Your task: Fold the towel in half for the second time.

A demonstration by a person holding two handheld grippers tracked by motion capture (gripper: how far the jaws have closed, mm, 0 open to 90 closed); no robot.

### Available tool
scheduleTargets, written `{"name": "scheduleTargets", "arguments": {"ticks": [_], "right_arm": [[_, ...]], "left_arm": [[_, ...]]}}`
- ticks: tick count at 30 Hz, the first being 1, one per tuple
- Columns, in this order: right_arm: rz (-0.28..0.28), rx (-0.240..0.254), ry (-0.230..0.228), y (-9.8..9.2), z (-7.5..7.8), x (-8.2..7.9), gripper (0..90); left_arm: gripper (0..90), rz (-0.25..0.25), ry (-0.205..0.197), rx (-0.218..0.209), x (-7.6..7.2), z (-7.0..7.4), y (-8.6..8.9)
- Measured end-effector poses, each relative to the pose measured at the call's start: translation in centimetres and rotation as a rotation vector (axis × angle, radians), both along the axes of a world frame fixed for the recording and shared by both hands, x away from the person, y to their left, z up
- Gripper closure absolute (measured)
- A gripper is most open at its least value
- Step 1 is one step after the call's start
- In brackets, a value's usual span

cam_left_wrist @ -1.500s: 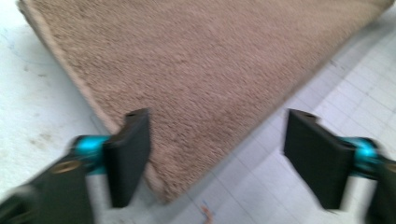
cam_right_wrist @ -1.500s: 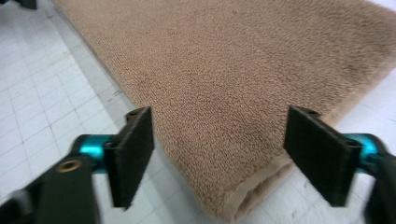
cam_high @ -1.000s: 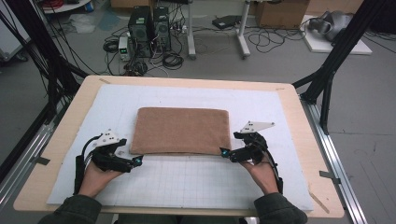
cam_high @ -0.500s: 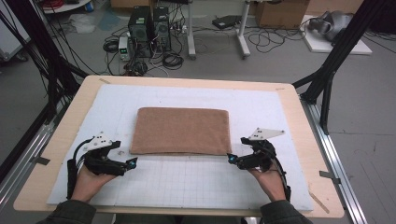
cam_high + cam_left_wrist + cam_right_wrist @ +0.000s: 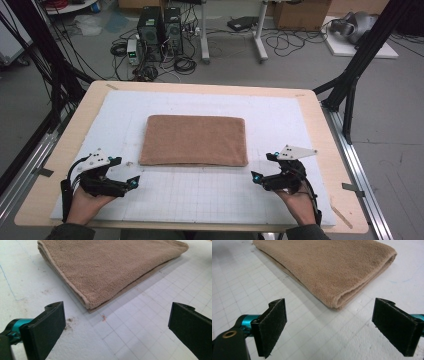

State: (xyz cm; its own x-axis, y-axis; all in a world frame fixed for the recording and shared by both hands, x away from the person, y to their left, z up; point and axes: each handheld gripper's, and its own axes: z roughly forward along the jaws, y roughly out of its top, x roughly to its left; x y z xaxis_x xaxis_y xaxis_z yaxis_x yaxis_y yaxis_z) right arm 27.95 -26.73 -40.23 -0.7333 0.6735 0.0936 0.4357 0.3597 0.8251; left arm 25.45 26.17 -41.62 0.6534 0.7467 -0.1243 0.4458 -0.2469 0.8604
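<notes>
A folded brown towel (image 5: 194, 140) lies flat in the middle of the white gridded mat (image 5: 210, 192). My left gripper (image 5: 131, 183) rests low at the near left, apart from the towel's near-left corner (image 5: 87, 305), jaws wide open and empty. At the near right, my right gripper (image 5: 256, 177) is also open and empty, just short of the towel's near-right corner (image 5: 337, 303). Both gripper views look across bare mat to the towel's folded edge. The left gripper (image 5: 115, 322) and right gripper (image 5: 328, 325) hold nothing.
The mat covers a wooden table (image 5: 327, 145) with its edge close behind my hands. Black frame poles (image 5: 357, 75) stand at the table's far corners. Computers and cables (image 5: 160, 30) sit on the floor beyond.
Both hands have drawn back toward the near edge and outward, away from the towel's near corners. The towel has not moved.
</notes>
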Motion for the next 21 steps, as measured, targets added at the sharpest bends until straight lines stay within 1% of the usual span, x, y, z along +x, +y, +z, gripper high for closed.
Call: {"name": "scheduleTargets", "arguments": {"ticks": [3,9,10,11,14,18,19,21], "right_arm": [[-0.005,0.003,-0.003,-0.5,-0.2,-0.6,11.7],[-0.024,0.006,0.002,-1.4,-0.8,-1.9,11.7],[-0.020,0.013,0.000,-1.5,-0.9,-2.1,11.7],[-0.021,0.018,0.003,-1.6,-1.0,-2.3,11.7],[-0.020,0.019,-0.004,-1.7,-0.9,-2.9,11.7],[-0.018,0.032,-0.012,-1.9,-0.9,-3.4,11.7],[-0.020,0.032,-0.014,-1.9,-0.9,-3.5,11.7],[-0.029,0.035,-0.024,-1.9,-0.9,-3.7,11.7]], "left_arm": [[1.7,0.001,-0.008,0.005,-0.6,0.1,0.2],[1.7,0.008,-0.010,0.007,-1.5,0.1,0.6],[1.7,0.011,-0.013,0.011,-1.7,0.1,0.7],[1.7,0.013,-0.013,0.005,-1.9,0.0,0.8],[1.7,0.015,-0.016,0.010,-2.4,0.0,0.9],[1.7,0.023,-0.020,0.014,-3.0,-0.2,1.0],[1.7,0.024,-0.018,0.011,-3.1,-0.3,1.0],[1.7,0.029,-0.016,0.018,-3.2,-0.6,0.9]]}}
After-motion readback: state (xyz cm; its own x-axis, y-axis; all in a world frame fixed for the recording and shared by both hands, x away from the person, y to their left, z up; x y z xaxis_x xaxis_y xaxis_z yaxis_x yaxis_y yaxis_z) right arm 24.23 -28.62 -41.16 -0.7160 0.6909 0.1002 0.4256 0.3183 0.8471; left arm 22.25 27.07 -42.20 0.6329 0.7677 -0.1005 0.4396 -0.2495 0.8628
